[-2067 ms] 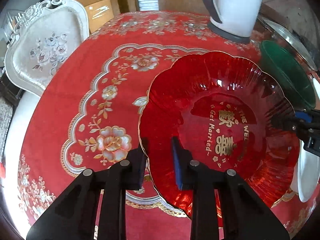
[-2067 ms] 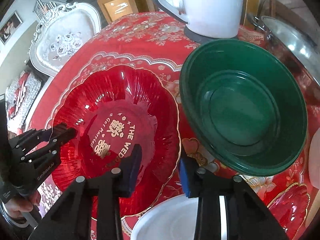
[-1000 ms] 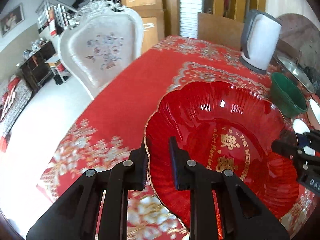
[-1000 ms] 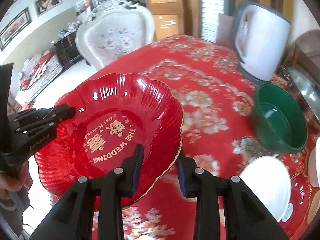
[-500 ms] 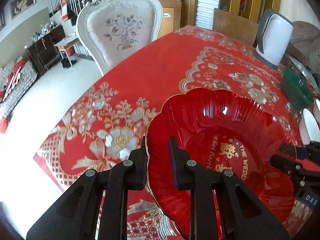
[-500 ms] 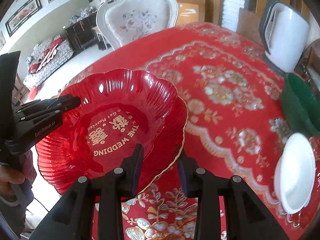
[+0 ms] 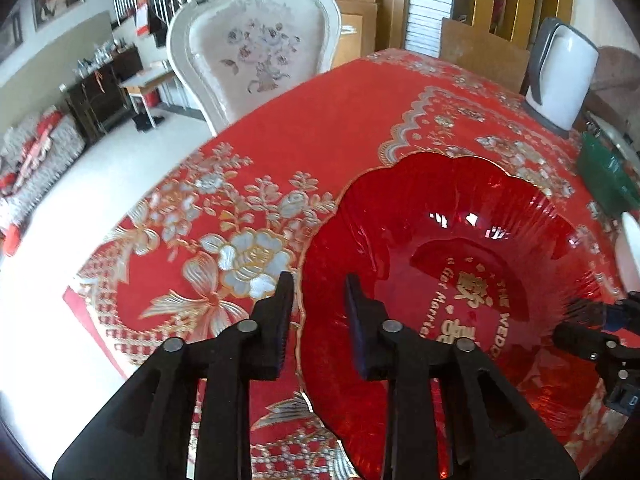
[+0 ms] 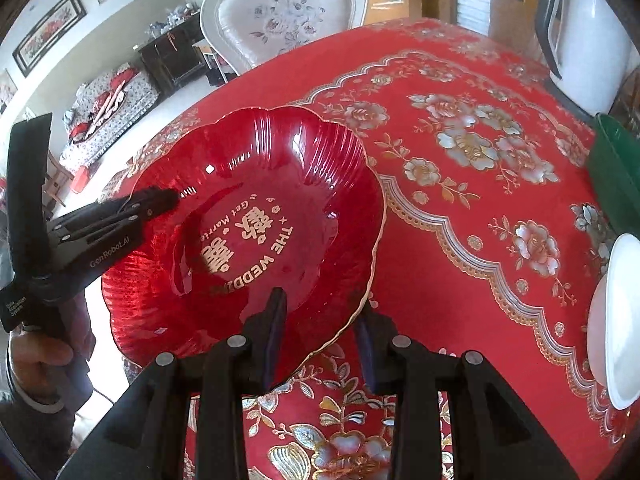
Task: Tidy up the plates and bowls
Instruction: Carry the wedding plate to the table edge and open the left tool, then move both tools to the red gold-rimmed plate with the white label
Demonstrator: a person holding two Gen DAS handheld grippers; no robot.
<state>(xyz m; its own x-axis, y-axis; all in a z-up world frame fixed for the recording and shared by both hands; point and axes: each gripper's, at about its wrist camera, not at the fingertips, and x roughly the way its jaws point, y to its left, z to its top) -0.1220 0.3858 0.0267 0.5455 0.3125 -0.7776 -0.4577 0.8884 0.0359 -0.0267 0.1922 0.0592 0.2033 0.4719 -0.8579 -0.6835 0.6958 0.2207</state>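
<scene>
Straddling the gold-edged rim of the red glass plate (image 7: pixel 460 240), the left tool (image 7: pixel 318 300) has just been opening its jaws; a gap shows between its fingers and the rim, so it stands spread rather than pinching. In the right wrist view the right tool (image 8: pixel 320 320) brackets the opposite rim of the plate low in the frame, one finger over the inside and one outside, but whether the pads press the glass I cannot tell. The plate, lettered "THE WEDDING", lies over the near corner of the counter (image 8: pixel 460 240) with its red floral cloth. At the right edge of that frame sit a green bowl (image 8: pixel 616 184) and a white bowl (image 8: pixel 616 320), a white kettle (image 8: pixel 584 48) above them. A white carved chair (image 7: pixel 256 52) stands at the top.
</scene>
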